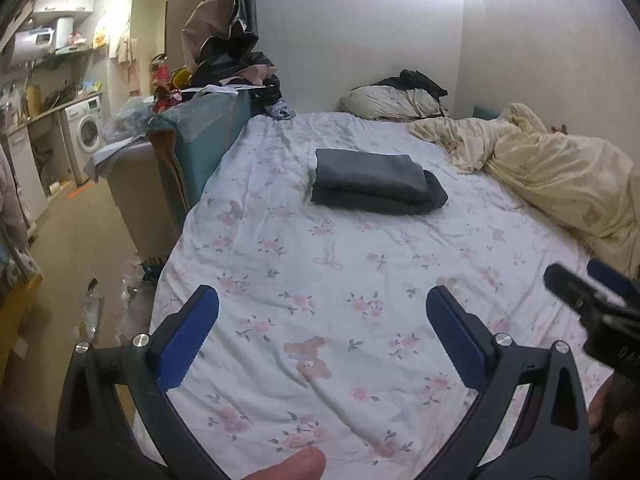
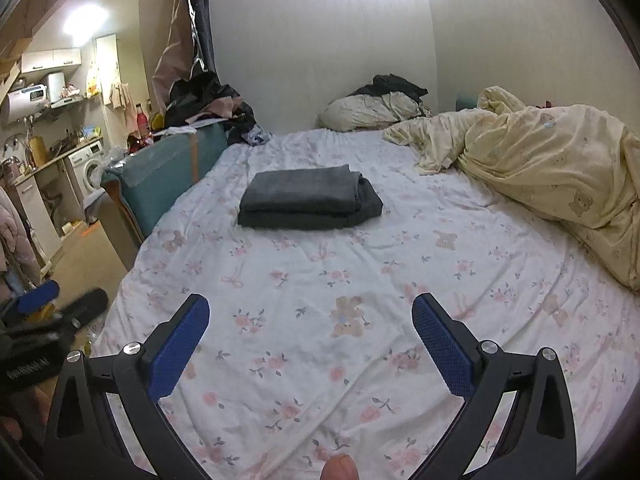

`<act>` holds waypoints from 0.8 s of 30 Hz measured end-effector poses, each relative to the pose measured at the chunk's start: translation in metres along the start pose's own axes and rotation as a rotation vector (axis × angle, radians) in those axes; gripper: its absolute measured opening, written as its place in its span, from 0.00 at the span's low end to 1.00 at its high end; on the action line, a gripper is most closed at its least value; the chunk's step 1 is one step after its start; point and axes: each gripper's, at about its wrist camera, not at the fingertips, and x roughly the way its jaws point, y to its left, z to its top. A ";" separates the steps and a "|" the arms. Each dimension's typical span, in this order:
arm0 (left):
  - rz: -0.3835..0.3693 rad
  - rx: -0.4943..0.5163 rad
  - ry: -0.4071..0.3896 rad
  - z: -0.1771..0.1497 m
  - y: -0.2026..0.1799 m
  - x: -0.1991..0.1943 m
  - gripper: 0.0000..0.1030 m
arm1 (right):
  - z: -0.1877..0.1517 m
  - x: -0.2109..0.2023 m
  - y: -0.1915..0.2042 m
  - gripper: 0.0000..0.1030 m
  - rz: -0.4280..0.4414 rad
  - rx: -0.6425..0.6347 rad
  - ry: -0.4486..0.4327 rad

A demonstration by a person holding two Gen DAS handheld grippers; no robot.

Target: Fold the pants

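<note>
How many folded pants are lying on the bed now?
1. The dark grey folded pants lie alone on the floral sheet, toward the far left side of the bed. Other clothes may be hidden in the dark heap on the pillow.

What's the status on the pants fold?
Left gripper and right gripper: jaws open, empty. Dark grey folded pants lie stacked on floral white bedsheet. Nothing in between.
</note>
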 end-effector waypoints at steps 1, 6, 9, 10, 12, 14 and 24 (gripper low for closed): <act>0.004 0.008 -0.001 0.000 0.000 0.000 0.99 | 0.000 -0.001 0.000 1.00 0.000 -0.001 -0.005; -0.003 -0.001 -0.004 0.000 0.001 -0.001 0.99 | 0.000 -0.002 0.000 1.00 0.000 0.002 0.001; -0.005 0.000 -0.002 0.000 0.000 -0.001 0.99 | -0.001 -0.002 0.001 1.00 -0.003 0.000 0.007; -0.005 -0.001 -0.002 0.000 0.000 -0.001 0.99 | -0.001 -0.002 0.001 1.00 -0.002 -0.001 0.007; -0.007 0.004 -0.006 0.000 -0.001 -0.002 0.99 | -0.001 -0.002 0.001 1.00 -0.004 -0.001 0.007; -0.007 0.005 -0.010 0.001 -0.001 -0.003 0.99 | -0.001 -0.002 0.001 1.00 -0.003 0.001 0.006; -0.003 0.008 -0.018 0.001 -0.001 -0.005 0.99 | -0.001 -0.001 0.002 1.00 0.000 -0.002 0.009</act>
